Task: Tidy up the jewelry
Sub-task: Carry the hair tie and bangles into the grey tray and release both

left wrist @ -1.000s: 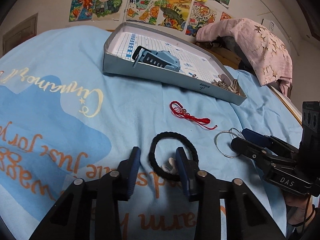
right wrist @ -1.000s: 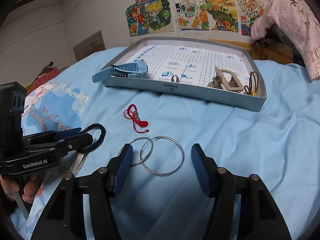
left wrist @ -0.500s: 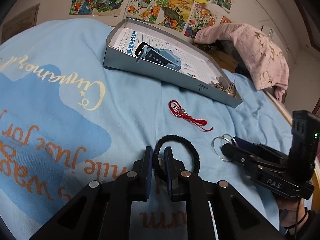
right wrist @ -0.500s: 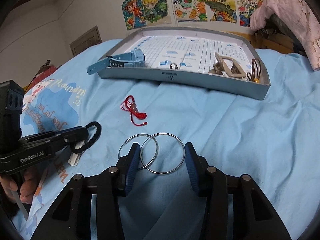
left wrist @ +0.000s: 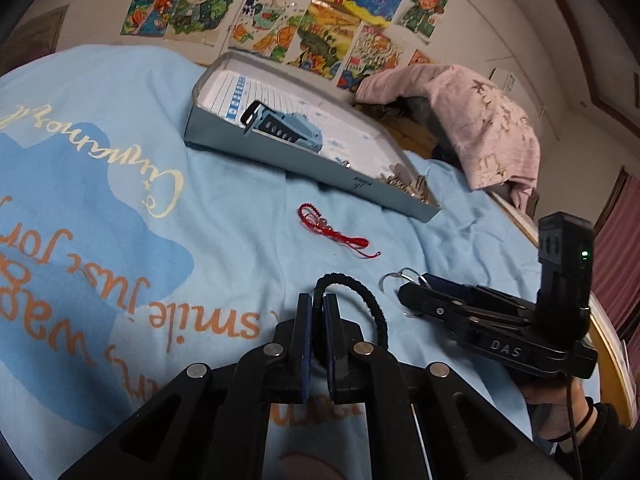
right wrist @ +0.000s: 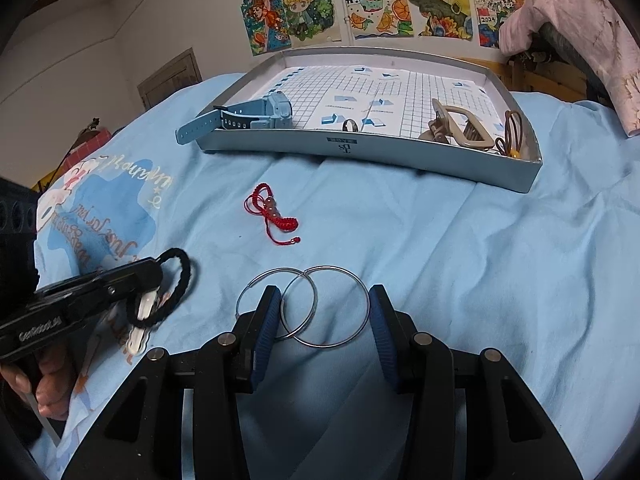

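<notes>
My left gripper is shut on a black braided band, pinching its left side. In the right wrist view the black band hangs from the left gripper, with a white charm dangling below. My right gripper sits low on the blue sheet, its blue pads against two overlapping silver hoops. From the left wrist view, the right gripper tips reach into the hoops. A red cord bracelet lies loose between the grippers and the grey tray.
The tray holds a blue watch, a small dark ring, a beige hair clip and brown hair ties. A pink cloth drapes over furniture beyond the bed's right edge. Posters cover the wall behind.
The left jaws closed onto the black band and raised its near side off the sheet. The right jaws narrowed around the silver hoops without moving away.
</notes>
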Available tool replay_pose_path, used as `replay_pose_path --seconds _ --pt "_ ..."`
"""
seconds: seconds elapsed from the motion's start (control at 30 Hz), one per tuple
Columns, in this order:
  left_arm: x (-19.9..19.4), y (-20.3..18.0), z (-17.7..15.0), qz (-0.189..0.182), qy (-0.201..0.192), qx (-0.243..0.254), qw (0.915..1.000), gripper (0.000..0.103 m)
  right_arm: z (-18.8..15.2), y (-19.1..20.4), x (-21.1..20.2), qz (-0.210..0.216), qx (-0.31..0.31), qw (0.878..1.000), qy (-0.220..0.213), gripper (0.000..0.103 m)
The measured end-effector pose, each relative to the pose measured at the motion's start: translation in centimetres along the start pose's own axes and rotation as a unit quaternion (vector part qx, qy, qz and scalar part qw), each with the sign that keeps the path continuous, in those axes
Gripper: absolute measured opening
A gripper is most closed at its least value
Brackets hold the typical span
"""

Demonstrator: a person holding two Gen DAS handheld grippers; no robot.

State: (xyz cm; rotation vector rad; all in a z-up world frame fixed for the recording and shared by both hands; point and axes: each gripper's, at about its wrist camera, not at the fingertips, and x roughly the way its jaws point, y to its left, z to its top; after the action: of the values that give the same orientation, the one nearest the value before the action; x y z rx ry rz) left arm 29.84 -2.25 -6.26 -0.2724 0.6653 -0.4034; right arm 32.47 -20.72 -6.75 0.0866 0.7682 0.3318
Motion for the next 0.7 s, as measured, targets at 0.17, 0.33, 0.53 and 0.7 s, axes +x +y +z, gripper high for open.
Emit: replay_pose_path --seconds 0.17,0.33,0.53,0.7 --pt "-1.2 0.6 0.2 -0.015 -0.024 -0.019 0.9994 0.006 0.0 0.2 -0.5 -0.004 0.0 1.0 -0.011 0.04" --pt "-1.7 0.9 0.3 -0.024 -0.04 -0.031 0.9984 0.006 0.0 0.1 -1.0 -0.006 0.004 1.0 -0.022 0.04" --pt "-1.8 0.1 1.3 -0.012 -0.049 -0.023 0.9984 0.005 0.2 -0.4 -1.7 -0.005 0.007 0.999 -0.044 0.04" --pt "-1.6 -1.7 3.9 0.019 -0.058 0.001 0.9981 0.006 0.7 -0.8 -2.6 -0.008 0.008 0.998 -0.069 0.04"
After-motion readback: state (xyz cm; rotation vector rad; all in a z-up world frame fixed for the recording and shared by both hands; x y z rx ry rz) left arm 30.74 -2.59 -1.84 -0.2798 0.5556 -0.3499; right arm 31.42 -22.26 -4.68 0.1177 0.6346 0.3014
